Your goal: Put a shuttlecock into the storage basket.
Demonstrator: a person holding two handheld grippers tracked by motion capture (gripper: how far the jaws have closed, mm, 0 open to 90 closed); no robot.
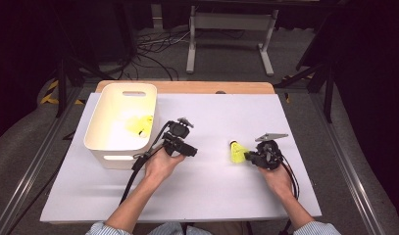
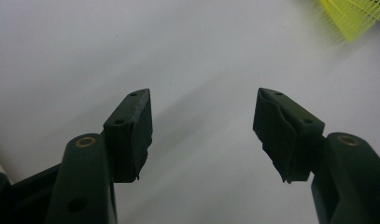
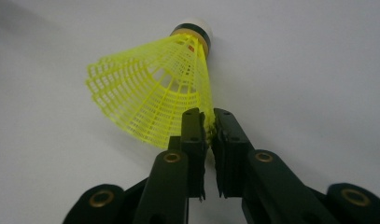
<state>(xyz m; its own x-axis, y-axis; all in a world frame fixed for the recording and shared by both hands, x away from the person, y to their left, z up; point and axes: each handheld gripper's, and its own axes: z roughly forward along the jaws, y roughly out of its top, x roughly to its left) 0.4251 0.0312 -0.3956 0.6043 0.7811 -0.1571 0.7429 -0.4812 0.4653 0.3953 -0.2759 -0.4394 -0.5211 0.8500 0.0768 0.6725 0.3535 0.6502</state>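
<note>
**Shuttlecock pinched at the skirt rim, bin waiting on the left**

Nearest my lens were the two black jaws of the right gripper [image 3: 207,122], pressed together on the rim of the yellow shuttlecock [image 3: 155,88]. The bite took in just a thin edge of the mesh skirt, so I judged it a shallow hold: any quick swing could have let the plastic slip out. To do the carry well, I reckoned I should lift slowly, keep the cork end from snagging on the white table cover [image 1: 211,191], and hold the squeeze even, since the skirt looked soft enough to crumple.

From the high view, the shuttlecock sat right of centre on the table, just at the tips of that gripper, well apart from the white bin [image 1: 119,122] at the left. A second yellow shuttlecock [image 1: 139,125] lay inside the bin, which made me think the bin was the goal.

My left gripper [image 2: 201,135] had its jaws spread wide with nothing between them, hovering over bare cover beside the bin.

The shuttlecock itself was a bright yellow net skirt, flaring from a white cork cap with a dark and gold band.
</note>
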